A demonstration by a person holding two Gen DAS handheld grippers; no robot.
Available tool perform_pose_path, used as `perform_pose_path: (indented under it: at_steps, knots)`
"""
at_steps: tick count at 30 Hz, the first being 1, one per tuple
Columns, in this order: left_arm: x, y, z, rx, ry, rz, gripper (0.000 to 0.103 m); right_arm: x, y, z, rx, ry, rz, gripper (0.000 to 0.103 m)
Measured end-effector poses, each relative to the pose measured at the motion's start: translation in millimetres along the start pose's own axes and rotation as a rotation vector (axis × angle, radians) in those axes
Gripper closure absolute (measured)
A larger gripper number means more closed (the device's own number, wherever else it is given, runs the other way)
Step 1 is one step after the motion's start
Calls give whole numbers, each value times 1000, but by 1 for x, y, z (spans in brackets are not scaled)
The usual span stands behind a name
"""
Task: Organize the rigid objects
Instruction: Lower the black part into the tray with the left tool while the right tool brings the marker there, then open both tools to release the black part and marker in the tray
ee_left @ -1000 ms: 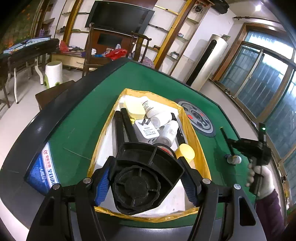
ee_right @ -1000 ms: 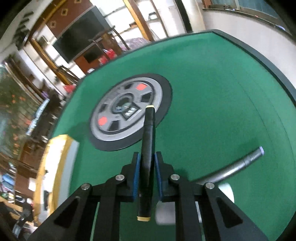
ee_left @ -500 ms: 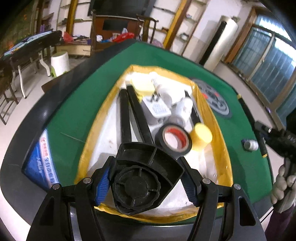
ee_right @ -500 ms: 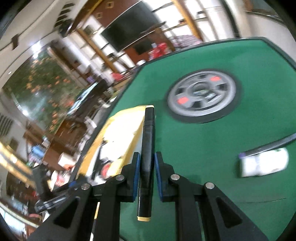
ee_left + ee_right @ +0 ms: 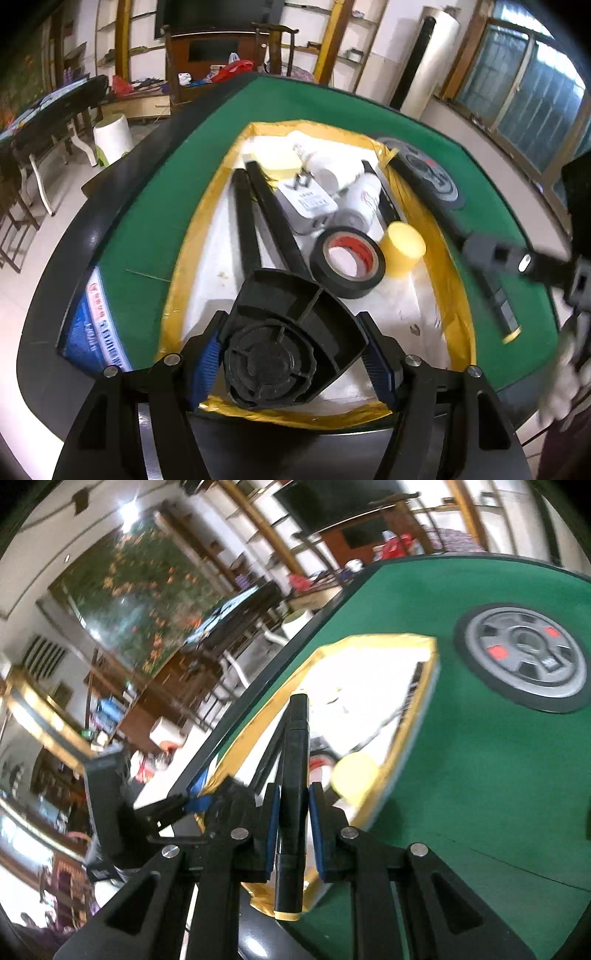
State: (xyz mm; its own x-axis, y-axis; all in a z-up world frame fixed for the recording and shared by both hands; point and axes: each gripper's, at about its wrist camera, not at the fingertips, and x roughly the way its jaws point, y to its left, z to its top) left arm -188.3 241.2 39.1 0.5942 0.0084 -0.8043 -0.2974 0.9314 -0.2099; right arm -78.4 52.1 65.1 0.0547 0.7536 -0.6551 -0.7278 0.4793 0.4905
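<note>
While the left gripper (image 5: 291, 354) pinches a black finned plastic part (image 5: 284, 332) over the near end of the yellow-rimmed tray (image 5: 454, 295), the right gripper (image 5: 291, 823) clamps a black marker (image 5: 293, 775) above that tray's edge. Black tape roll (image 5: 347, 262) lies inside the tray.

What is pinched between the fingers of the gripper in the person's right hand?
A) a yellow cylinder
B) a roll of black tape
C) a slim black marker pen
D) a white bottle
C: in the right wrist view the right gripper is shut on a slim black marker pen, while the roll of black tape lies in the yellow-rimmed tray.
</note>
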Motion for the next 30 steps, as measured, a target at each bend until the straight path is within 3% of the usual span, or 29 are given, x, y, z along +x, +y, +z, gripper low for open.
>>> perform_pose_path:
  at_steps: [4, 13, 18, 22, 30]
  knots:
    - [-9, 14, 2, -52, -33, -24, 31, 22, 17, -6, -66, 53, -15, 87]
    - [1, 8, 1, -7, -2, -4, 31, 63, 39, -21, -206, 148, -129, 87]
    - [-9, 19, 5, -72, -37, -61, 31, 68, 53, -28, -296, 143, -217, 87]
    - [-24, 24, 6, -101, -103, -33, 31, 82, 52, -27, -345, 148, -287, 88]
    - [-37, 35, 8, -158, -147, -28, 31, 94, 53, -30, -319, 189, -239, 88]
